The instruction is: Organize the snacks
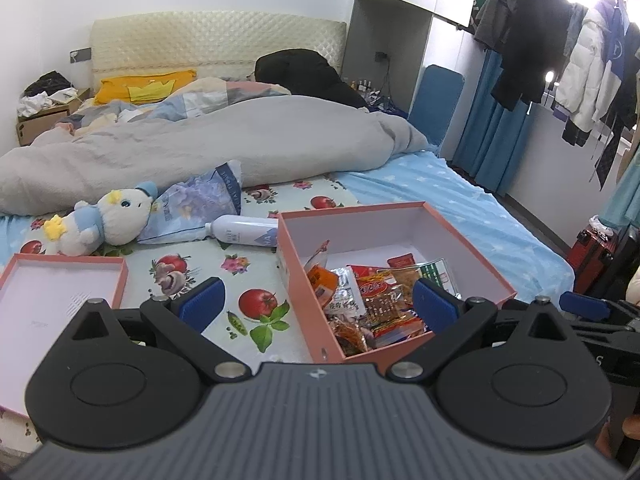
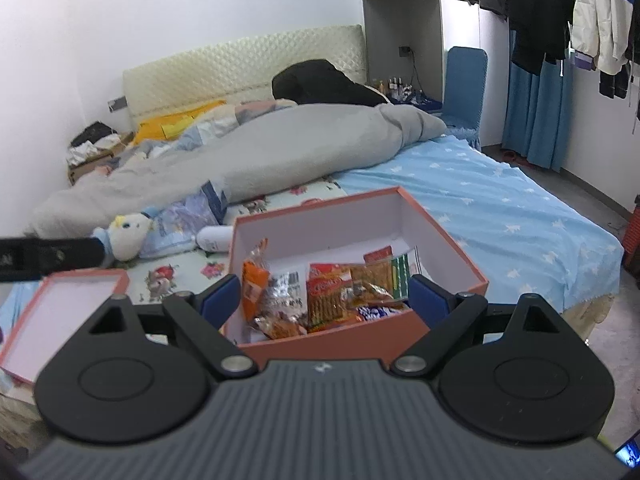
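Both grippers, left gripper (image 1: 316,304) and right gripper (image 2: 324,300), hung empty with jaws apart above the snacks (image 2: 320,300) in the pink box (image 2: 444,236); lowering straight onto one packet seemed wisest.

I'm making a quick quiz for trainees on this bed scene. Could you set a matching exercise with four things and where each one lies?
Things:
1. snack packets
2. box lid
3. plush duck
4. white bottle

Places:
A. lying open side up at the left edge of the bed
B. on its side just behind the box's left corner
C. inside the pink box
D. against the grey duvet, beside a floral bag

Pairs: 1-C, 2-A, 3-D, 4-B
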